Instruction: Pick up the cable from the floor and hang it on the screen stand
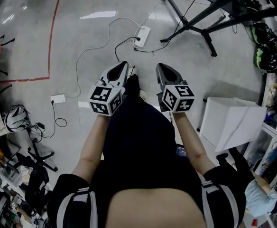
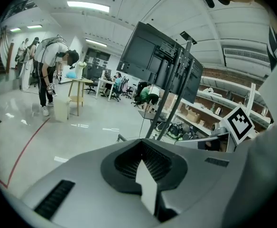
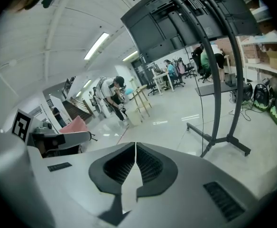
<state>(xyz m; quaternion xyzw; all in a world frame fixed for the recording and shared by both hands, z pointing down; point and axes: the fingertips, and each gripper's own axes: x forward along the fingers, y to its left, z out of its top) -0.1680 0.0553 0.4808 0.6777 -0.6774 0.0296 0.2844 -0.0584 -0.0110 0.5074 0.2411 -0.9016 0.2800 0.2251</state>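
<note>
The left tool (image 1: 121, 69) and the right tool (image 1: 163, 70) are both closed on nothing, and the white cable (image 1: 111, 22) lies on the floor left of the screen stand (image 1: 195, 23), so lifting it may drag along the power strip (image 1: 142, 34) that it seems joined to.

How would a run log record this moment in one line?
phase: pre-pickup | left gripper: shut, empty | right gripper: shut, empty | cable: on floor | screen stand: ahead
</note>
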